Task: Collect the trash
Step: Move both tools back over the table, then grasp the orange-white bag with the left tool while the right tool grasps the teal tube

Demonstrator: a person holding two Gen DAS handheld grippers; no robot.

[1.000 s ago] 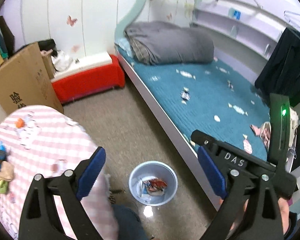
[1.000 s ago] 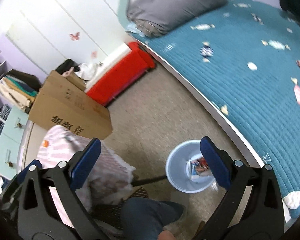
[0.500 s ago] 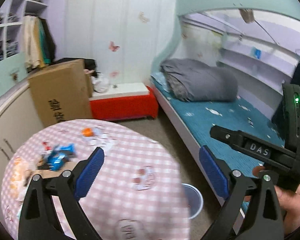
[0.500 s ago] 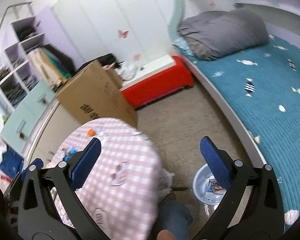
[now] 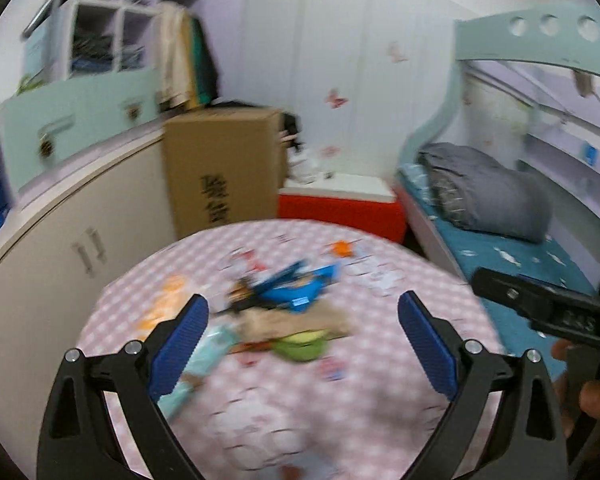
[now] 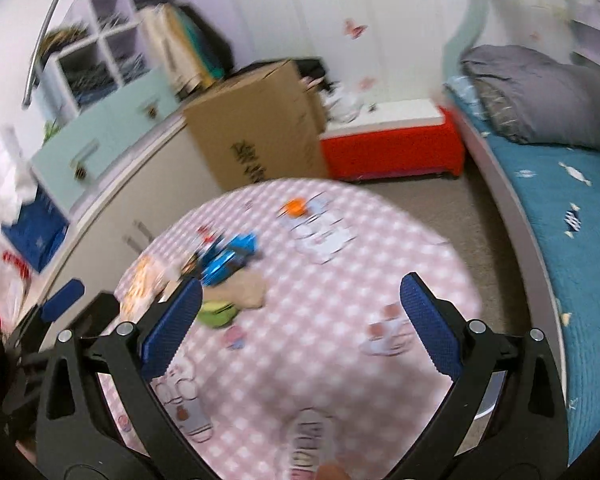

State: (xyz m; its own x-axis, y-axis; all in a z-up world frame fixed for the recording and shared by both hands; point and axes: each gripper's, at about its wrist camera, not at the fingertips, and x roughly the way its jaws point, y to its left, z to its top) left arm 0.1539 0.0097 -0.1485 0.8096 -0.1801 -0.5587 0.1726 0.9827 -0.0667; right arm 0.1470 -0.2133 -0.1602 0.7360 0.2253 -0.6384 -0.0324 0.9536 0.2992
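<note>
- My left gripper [image 5: 302, 334] and right gripper [image 6: 300, 324] hover with jaws spread, empty.
- Blurred wrappers [image 5: 284, 300] lie heaped on the pink checked round table [image 6: 340, 248].
- Cardboard box [image 6: 256, 132], red bench [image 6: 392, 148] and bed [image 6: 580, 208] stand beyond.

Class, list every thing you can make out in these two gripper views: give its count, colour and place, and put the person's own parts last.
Table: one, pink-checked cloth, round, centre.
Blue wrapper: one, blue, mid-table in the litter pile.
Green item: one, green, beside the wrapper; blurred.
Orange scrap: one, orange, far table edge.
Cardboard box: one, brown, behind the table.
Red bench: one, red with white top, by the wall.
Bed: one, teal cover, right.
Grey duvet: one, grey, on the bed.
Left gripper: black, blue pads, open.
Right gripper: same, open.
</note>
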